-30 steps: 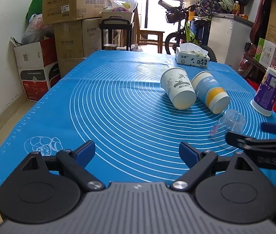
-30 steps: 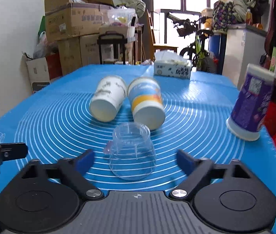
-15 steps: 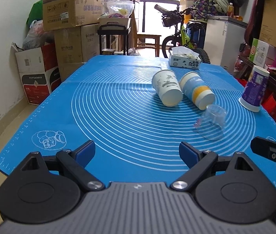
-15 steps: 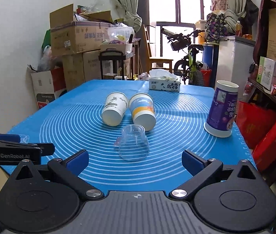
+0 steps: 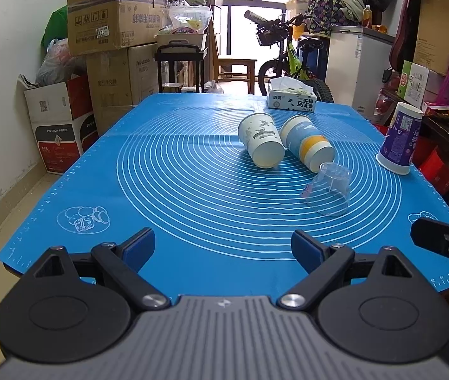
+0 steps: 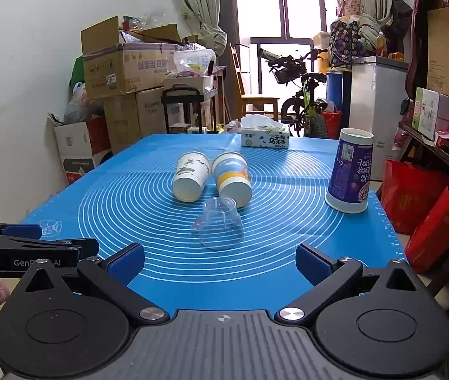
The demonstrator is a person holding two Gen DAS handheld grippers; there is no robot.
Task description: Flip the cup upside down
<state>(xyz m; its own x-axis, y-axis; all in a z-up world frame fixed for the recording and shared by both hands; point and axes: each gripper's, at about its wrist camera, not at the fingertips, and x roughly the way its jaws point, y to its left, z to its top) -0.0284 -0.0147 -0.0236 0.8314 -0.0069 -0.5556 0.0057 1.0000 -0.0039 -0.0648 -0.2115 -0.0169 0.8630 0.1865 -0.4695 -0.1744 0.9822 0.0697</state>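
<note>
A clear plastic cup (image 6: pixel 221 223) stands upside down on the blue mat (image 6: pixel 129 190), also in the left wrist view (image 5: pixel 330 188). A white paper cup (image 6: pixel 190 177) and a blue-and-yellow paper cup (image 6: pixel 232 179) lie on their sides just behind it. A purple paper cup (image 6: pixel 351 171) stands upside down at the right. My right gripper (image 6: pixel 221 261) is open and empty, at the mat's near edge in front of the clear cup. My left gripper (image 5: pixel 222 247) is open and empty, at the near edge further left.
A tissue box (image 6: pixel 265 137) sits at the mat's far edge. Cardboard boxes (image 6: pixel 123 69) are stacked at the left wall, a bicycle (image 6: pixel 300 95) and a white cabinet (image 6: pixel 376 104) stand behind. Red bags (image 6: pixel 427 218) sit beside the table's right edge.
Both grippers have pulled back from the cups toward the mat's near edge and risen. The clear cup stays upside down where it stood.
</note>
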